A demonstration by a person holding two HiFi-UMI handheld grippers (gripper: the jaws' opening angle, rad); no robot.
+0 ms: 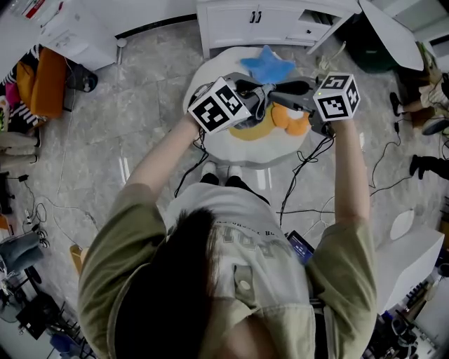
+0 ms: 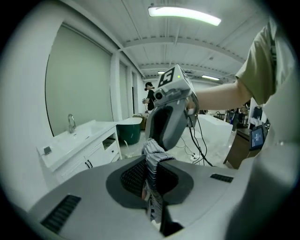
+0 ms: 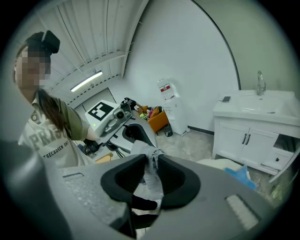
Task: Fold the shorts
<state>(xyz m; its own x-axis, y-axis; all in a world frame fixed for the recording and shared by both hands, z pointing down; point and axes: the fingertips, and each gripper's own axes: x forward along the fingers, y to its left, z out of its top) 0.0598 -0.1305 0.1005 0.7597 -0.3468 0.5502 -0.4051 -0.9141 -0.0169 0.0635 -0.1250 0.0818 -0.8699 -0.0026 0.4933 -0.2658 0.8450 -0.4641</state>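
Person: seen from above, in an olive short-sleeved top [image 1: 123,259] over a pale printed shirt, both arms stretched forward, one tool in each hand.
Left gripper [image 2: 153,185]: jaws pressed tight together on a fold of striped grey cloth, which sticks up above the pads and hangs out below them.
Right gripper [image 3: 150,180]: jaws almost together with only a narrow gap, and grey cloth fills that gap and is pinched there. A dark striped part hangs under the pads.
Shorts [image 1: 259,99]: grey and striped, bunched into a short, crumpled bridge in the air between the two gripper tips, held at both ends and above the rug.
Gripper spacing: the tips are close and face each other, and each gripper's own view shows the other just beyond the cloth. The marker cubes [image 1: 219,104] sit out to either side.
Rug [image 1: 210,144]: round and pale, on the floor directly under the grippers, with a yellow and orange shape [image 1: 291,120] in its middle.
Blue star-shaped thing [image 1: 266,64]: lying on the far part of the rug.
Cables [image 1: 302,179]: dark, trailing over the grey marbled floor near the person's feet.
Cabinet [image 1: 259,17]: white, with dark handles, beyond the rug. It carries a basin and tap [image 3: 260,83].
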